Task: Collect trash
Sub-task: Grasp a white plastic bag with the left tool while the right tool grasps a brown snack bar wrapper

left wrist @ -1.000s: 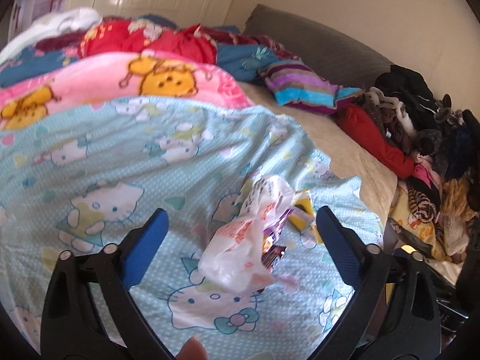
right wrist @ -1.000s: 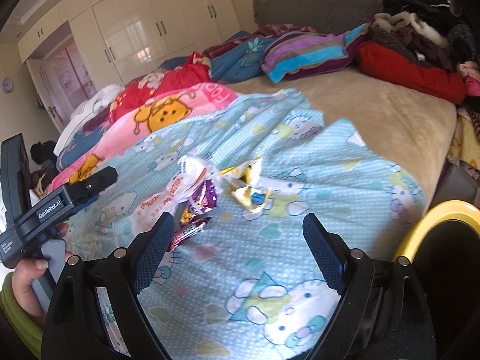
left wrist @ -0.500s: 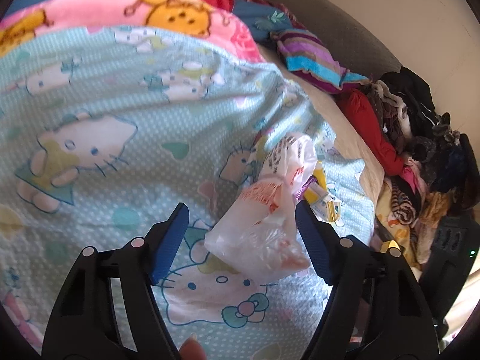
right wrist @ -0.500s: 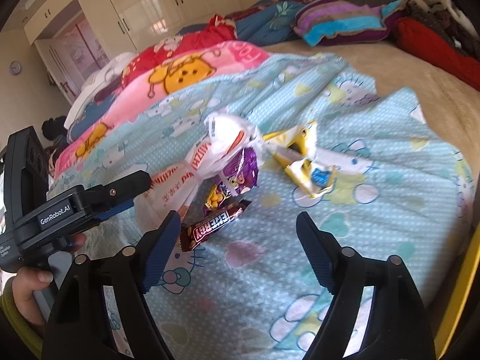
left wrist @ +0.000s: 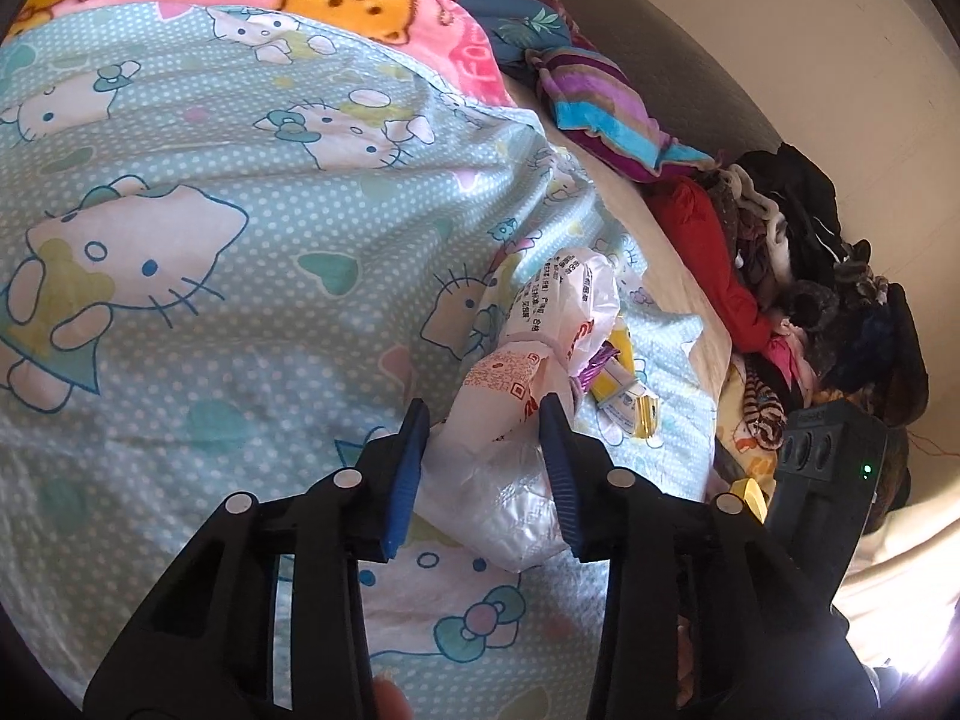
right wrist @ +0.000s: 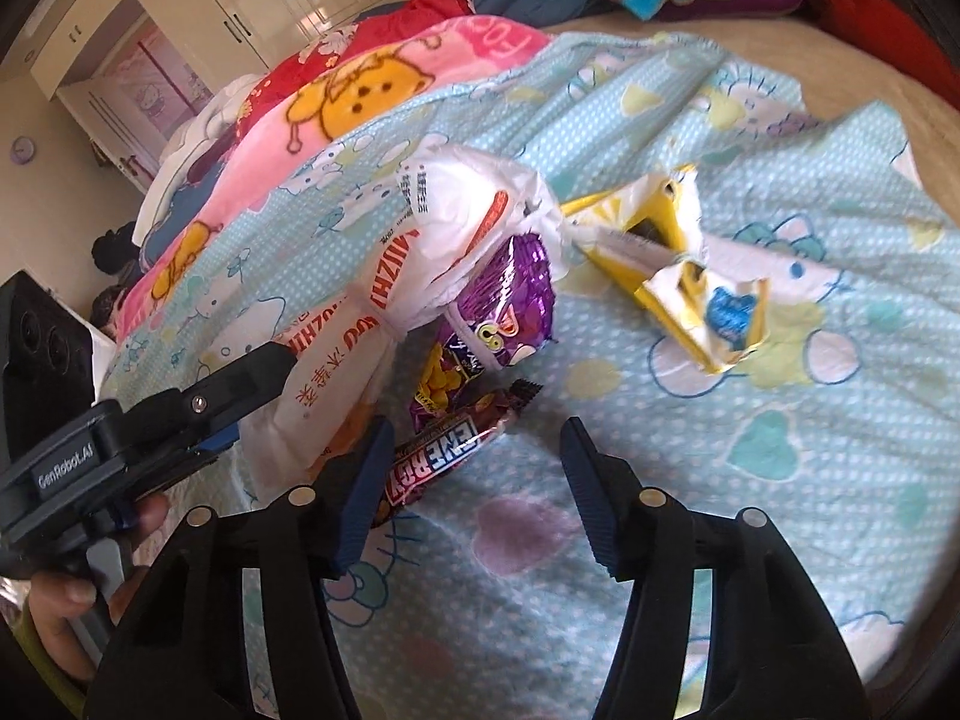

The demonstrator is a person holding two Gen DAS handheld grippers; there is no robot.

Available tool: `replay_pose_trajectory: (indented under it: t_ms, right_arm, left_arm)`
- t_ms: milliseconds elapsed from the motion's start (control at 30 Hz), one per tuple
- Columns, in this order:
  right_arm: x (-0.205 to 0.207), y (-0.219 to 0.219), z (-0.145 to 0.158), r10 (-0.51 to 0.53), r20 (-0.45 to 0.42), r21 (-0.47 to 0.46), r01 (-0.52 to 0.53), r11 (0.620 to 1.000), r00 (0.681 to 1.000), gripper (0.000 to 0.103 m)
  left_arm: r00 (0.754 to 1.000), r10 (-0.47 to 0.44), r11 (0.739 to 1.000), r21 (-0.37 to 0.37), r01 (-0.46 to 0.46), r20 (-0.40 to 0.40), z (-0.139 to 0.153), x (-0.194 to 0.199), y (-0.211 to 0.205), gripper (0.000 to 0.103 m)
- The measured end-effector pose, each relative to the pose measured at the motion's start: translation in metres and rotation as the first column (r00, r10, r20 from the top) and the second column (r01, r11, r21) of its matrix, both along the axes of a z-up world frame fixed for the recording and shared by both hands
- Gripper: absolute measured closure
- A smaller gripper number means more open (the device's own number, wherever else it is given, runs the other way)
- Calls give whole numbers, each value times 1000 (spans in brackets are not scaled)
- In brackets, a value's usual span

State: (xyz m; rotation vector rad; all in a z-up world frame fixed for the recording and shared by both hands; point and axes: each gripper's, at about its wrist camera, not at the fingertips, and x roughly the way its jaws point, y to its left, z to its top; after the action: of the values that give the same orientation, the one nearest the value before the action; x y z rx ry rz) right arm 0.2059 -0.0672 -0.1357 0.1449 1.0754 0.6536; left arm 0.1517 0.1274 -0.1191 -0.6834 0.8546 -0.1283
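1. Lying over the bed is a big light blue blanket (left wrist: 252, 312) with white cat pictures on it. All the trash sits on this blanket.
2. Next to the blue blanket, on its far side, is a pink blanket (right wrist: 360, 102) with yellow bears. A striped pillow (left wrist: 600, 114) lies past the blanket's far corner, and a pile of dark clothes (left wrist: 828, 276) is heaped off to its side.
3. On the blue blanket lies a white plastic bag (left wrist: 528, 396) with red writing. It is the biggest piece of trash.
4. The left tongs (left wrist: 486, 420) are closing around the low end of the white bag. The bag is between the two blue pads and fills the gap. The pads look like they touch its sides, so the bag is pinched.
5. Just beside the white bag, on the blue blanket, is a torn yellow wrapper (right wrist: 678, 264).
6. A shiny purple snack bag (right wrist: 510, 306) peeks out from under the white bag's edge.
7. A brown candy bar wrapper (right wrist: 444, 456) lies on the blue blanket just below the purple bag.
8. The right tongs (right wrist: 474, 462) are closing too. They hang just above the blanket. The candy wrapper's end is by the left pad, but I cannot tell if it touches. Nothing is pinched here.
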Motion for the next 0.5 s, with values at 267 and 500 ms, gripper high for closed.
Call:
replay_pose_trajectory:
  t_ms: [267, 500]
  right_arm:
    - [-8, -12, 5, 9, -23, 70, -7, 998, 1000, 87]
    - [-20, -33, 22, -23, 19, 87, 21, 996, 1000, 91]
  left_arm:
    - [1000, 5, 1000, 6, -5, 19, 2, -2, 1, 78]
    - [997, 10, 1000, 21, -12, 78, 20, -6, -2, 80]
